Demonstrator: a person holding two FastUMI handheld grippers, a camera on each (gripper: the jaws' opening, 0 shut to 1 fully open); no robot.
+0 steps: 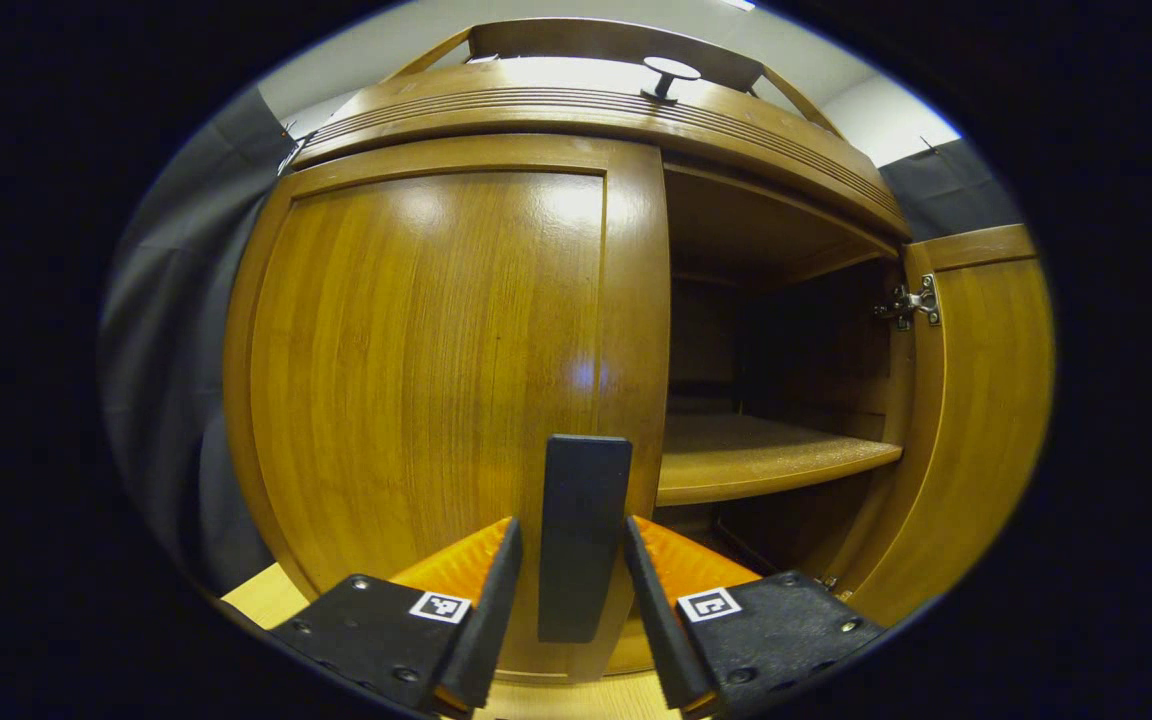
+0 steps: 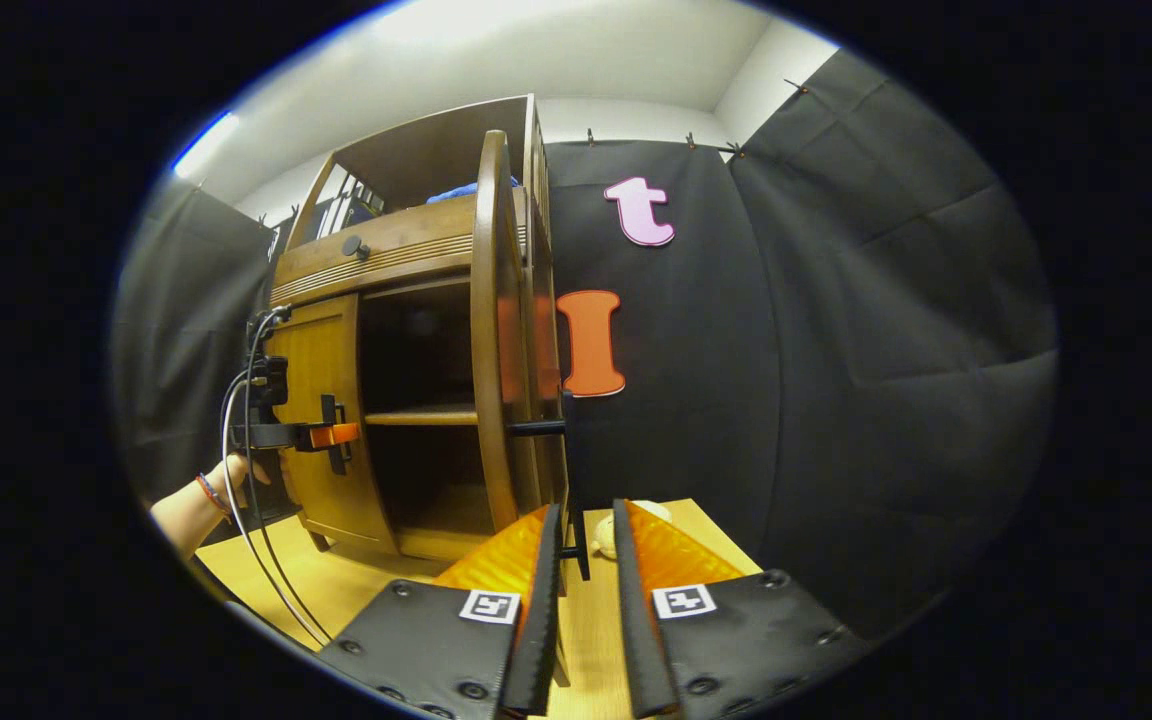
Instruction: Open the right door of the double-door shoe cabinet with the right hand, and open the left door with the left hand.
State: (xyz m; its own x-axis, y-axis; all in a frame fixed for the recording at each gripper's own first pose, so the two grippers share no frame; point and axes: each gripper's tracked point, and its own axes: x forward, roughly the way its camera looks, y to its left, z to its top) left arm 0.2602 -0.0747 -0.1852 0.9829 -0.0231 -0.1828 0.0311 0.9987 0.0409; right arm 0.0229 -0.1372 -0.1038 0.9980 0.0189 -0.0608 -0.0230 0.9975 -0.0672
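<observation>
Claw work had reached the second door when we looked: our left claw (image 1: pixel 581 620) had its two fingers standing either side of the dark upright handle (image 1: pixel 584 535) of the left door (image 1: pixel 426 370), with a visible gap on each flank, so we judged it open around the handle and not yet pinching it. That door lay flat against the shoe cabinet (image 1: pixel 596 110), closed, directly ahead of the left claw, and the handle's long axis ran vertically, in line with the slot between the fingers. In the right gripper view our right claw (image 2: pixel 581 600) had its fingers close together about the stem of the right door's knob (image 2: pixel 576 550), though we could not tell whether both pressed on it. The right door (image 2: pixel 492 330) stood swung wide, seen edge-on, with the cabinet's shelf (image 1: pixel 766 455) exposed behind it. Farther off in that view we saw the left claw at the closed door, a hand (image 2: pixel 236 478) behind it. We reckoned the right half done, and the coming move to turn on closing across the handle's width, then pulling towards the holder, with the hinge on the far left. Everything rested on the pale tabletop (image 2: pixel 336 580).
</observation>
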